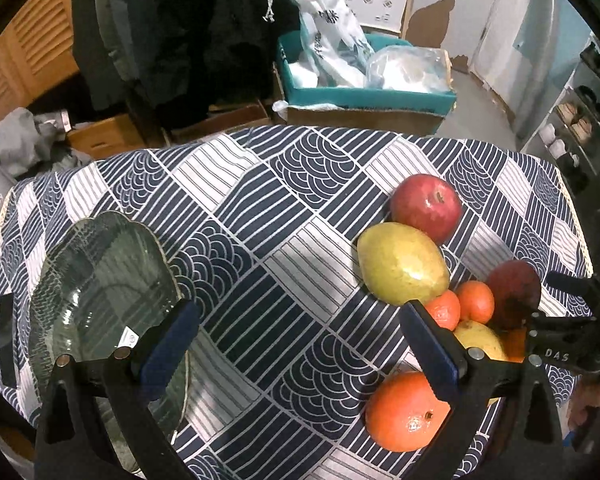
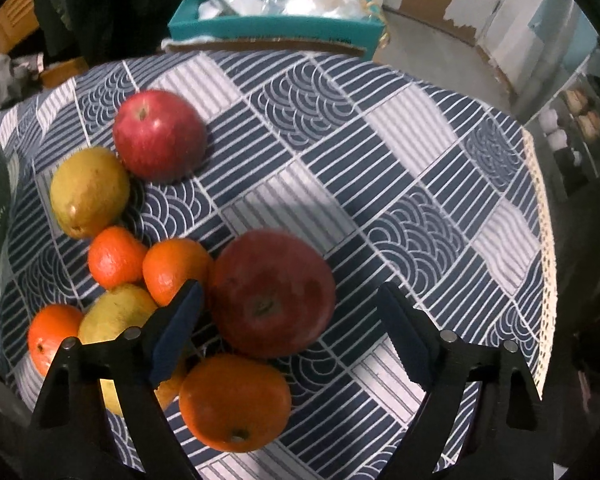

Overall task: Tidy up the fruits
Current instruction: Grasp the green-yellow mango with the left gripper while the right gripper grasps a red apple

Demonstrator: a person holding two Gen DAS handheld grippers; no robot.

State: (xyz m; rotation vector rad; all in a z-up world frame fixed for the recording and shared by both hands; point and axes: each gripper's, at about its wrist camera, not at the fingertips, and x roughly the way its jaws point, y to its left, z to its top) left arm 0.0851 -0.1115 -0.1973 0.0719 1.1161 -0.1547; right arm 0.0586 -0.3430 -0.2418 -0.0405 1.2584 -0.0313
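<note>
Several fruits lie grouped on the patterned tablecloth (image 1: 284,240). In the right wrist view: a red apple (image 2: 160,134) at the back, a yellow-green pear (image 2: 89,192), two small mandarins (image 2: 116,257), a second pear (image 2: 116,316), a large dark red apple (image 2: 274,292) and a big orange (image 2: 236,402). My right gripper (image 2: 292,336) is open, hovering over the large apple and the orange. My left gripper (image 1: 300,344) is open and empty above bare cloth, between a glass plate (image 1: 100,288) on the left and the fruits (image 1: 404,264) on the right.
A teal box (image 1: 364,96) with plastic bags stands behind the table on cardboard. Dark clothing hangs at the back left. A shoe rack (image 1: 580,120) is at the right. The tablecloth's edge (image 2: 540,208) drops off at the right.
</note>
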